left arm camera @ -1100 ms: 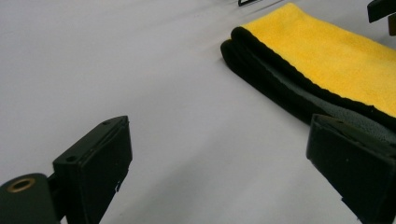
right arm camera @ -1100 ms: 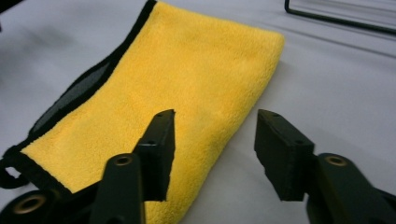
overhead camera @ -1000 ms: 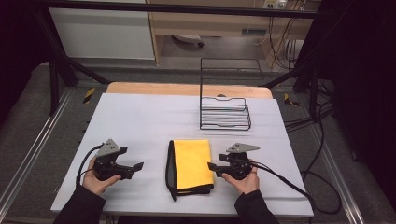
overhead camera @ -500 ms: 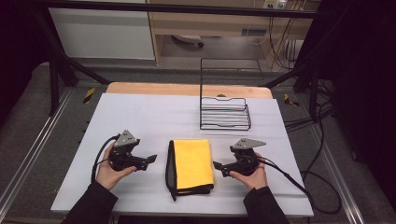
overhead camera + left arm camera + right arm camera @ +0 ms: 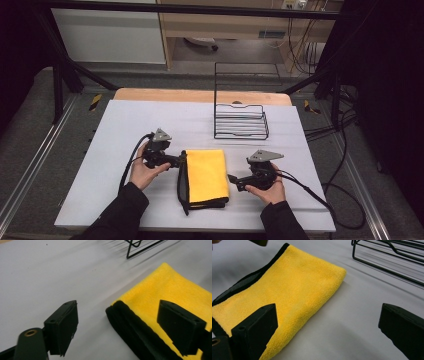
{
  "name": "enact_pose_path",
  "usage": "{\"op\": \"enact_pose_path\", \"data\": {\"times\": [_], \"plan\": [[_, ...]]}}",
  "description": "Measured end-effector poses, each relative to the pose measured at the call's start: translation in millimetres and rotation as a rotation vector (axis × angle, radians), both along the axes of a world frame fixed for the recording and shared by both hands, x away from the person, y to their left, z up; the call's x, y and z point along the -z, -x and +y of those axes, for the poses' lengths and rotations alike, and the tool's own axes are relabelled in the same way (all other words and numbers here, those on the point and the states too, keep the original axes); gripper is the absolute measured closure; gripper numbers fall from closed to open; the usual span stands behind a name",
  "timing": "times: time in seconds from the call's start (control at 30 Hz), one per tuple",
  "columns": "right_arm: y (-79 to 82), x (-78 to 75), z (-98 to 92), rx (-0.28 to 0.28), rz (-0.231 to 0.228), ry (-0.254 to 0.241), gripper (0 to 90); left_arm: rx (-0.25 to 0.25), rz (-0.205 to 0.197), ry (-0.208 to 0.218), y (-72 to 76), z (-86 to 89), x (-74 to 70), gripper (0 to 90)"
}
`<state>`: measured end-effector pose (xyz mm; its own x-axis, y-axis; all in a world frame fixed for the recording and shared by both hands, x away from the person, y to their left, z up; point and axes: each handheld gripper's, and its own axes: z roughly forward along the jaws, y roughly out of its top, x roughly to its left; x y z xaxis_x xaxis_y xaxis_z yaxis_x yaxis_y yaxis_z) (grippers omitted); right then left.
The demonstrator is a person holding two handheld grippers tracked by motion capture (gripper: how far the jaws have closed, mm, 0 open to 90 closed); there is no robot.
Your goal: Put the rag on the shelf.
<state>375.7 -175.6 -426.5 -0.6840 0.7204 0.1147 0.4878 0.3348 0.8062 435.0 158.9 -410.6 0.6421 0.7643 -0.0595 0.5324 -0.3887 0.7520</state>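
My L gripper (image 5: 181,161), jaws just narrowing but empty, straddles the soft, light, floppy yellow towel (image 5: 206,174) at its 10 o'clock black-edged corner—best pinch spot; R gripper (image 5: 233,181) wide, empty.

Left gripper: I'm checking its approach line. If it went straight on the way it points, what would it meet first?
Most likely the folded yellow cloth: the left gripper, jaws open and just closing a little, straddles its black-edged corner without touching it yet.

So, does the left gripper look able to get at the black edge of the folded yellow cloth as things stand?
Probably yes: the left gripper is open right at the cloth, whose black edge lies between its jaws with nothing in the way.
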Motion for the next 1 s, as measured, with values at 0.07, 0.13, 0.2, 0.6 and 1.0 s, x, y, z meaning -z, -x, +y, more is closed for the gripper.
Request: {"op": "enact_pose_path", "data": {"times": [0.07, 0.13, 0.2, 0.6, 1.0], "plan": [[0.0, 0.4, 0.3, 0.003, 0.002, 0.003, 3.0, -0.010, 0.015, -0.014, -5.3, -5.0, 4.0, 23.5], [0.1, 0.8, 0.6, 0.000, 0.005, 0.004, 3.1, -0.015, 0.039, -0.012, -9.3, -8.4, 8.6, 27.2], [-0.3, 1.1, 0.8, -0.001, 0.008, 0.002, 3.5, -0.020, 0.052, -0.024, -12.7, -11.5, 14.0, 34.1], [-3.6, 1.2, 0.7, -0.007, 0.019, -0.011, 5.3, -0.025, 0.131, 0.003, -21.2, -14.3, 31.1, 54.8], [-10.5, -0.4, -0.3, 0.004, 0.021, -0.043, 6.6, -0.022, 0.142, -0.008, -20.1, -16.6, 33.0, 60.4]]}}
